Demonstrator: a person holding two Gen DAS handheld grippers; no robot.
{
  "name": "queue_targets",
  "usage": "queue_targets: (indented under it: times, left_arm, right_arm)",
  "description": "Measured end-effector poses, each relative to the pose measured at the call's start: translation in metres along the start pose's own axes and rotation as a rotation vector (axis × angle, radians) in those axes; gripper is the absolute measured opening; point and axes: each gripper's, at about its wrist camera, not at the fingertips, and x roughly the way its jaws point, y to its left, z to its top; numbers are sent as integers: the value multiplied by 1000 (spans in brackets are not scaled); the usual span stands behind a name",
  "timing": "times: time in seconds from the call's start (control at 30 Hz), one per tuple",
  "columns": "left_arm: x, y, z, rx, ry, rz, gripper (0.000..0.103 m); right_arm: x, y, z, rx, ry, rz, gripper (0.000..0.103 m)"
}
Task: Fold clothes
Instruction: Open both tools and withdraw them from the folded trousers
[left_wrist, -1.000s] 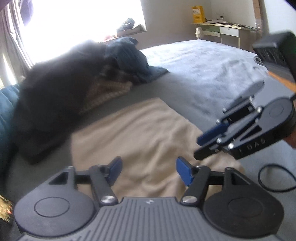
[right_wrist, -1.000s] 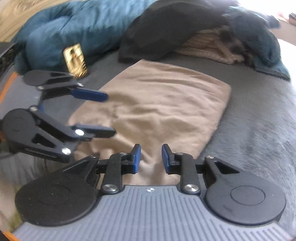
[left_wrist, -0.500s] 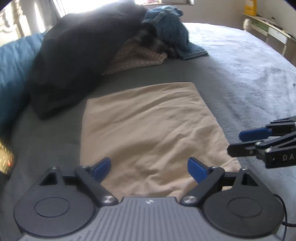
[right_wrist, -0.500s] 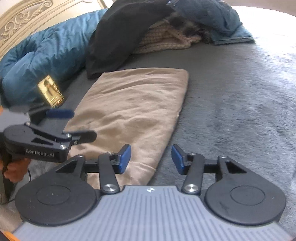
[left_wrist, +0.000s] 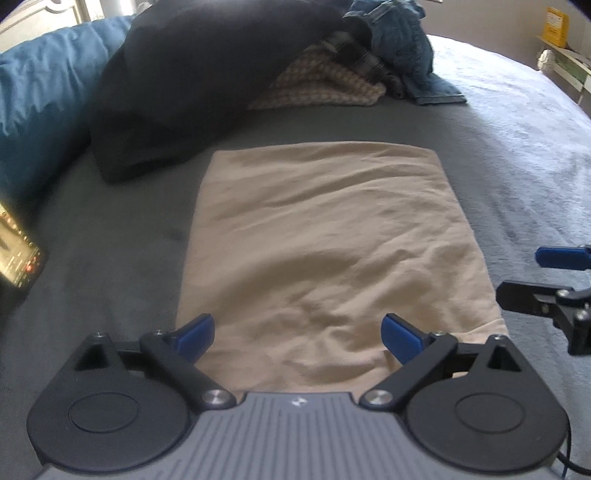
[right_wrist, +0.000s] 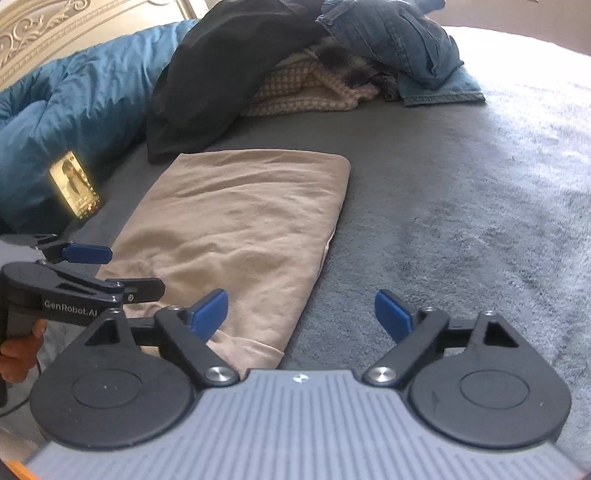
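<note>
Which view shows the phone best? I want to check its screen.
The right wrist view: the phone stands whole against the blue quilt, screen lit. The left wrist view catches only its corner at the frame edge.

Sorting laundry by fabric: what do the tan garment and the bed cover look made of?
Tan garment: thin, matte knit, probably cotton jersey; it lies flat with soft, shallow wrinkles. Bed cover: grey plush, likely fleece or microfibre; its nap shows brushed, mottled streaks. Neither can be confirmed by look alone.

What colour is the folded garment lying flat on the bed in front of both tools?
Plain beige, no pattern. The folded garment shows best in the left wrist view.
</note>
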Motion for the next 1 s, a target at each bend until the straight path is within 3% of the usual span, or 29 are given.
queue_targets:
  times: [0.27, 0.33, 0.4, 1.0]
  left_arm:
    - [4, 2, -2, -17, 30, 33, 98]
    - [5, 1, -2, -9, 30, 44, 98]
    - [6, 0, -3, -3, 32, 56, 98]
    - [2, -2, -7, 21, 15, 92, 98]
  right_arm:
    - [1, 14, -1, -56, -24, -57, 92]
    - [0, 17, -2, -70, -39, -58, 100]
    - [-2, 21, -3, -87, -58, -61, 102]
    - [-1, 39, -12, -217, -107, -144, 102]
